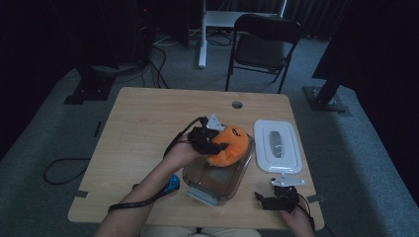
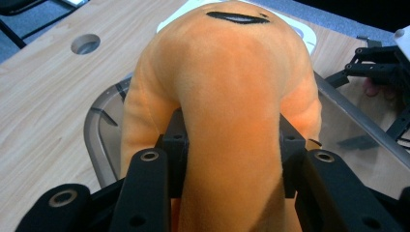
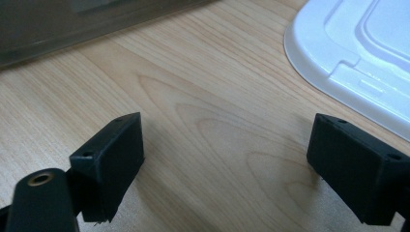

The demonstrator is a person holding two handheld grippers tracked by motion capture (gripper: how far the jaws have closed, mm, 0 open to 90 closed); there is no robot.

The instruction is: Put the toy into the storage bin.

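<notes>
Left gripper [image 2: 227, 145] pinching orange plush [image 2: 227, 82] over clear bin [image 1: 217, 180] — right gripper [image 3: 227, 164] spread.

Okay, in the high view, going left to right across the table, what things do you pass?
Small blue object → left tongs clamped on the orange plush toy over the clear container → white lid, with the right tongs just in front of it.

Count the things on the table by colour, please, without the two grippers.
Orange: 1, the plush toy
Clear smoky: 1, the plastic box
White: 1, the lid
Blue: 1, a small item by the left forearm
Total: 4
</notes>
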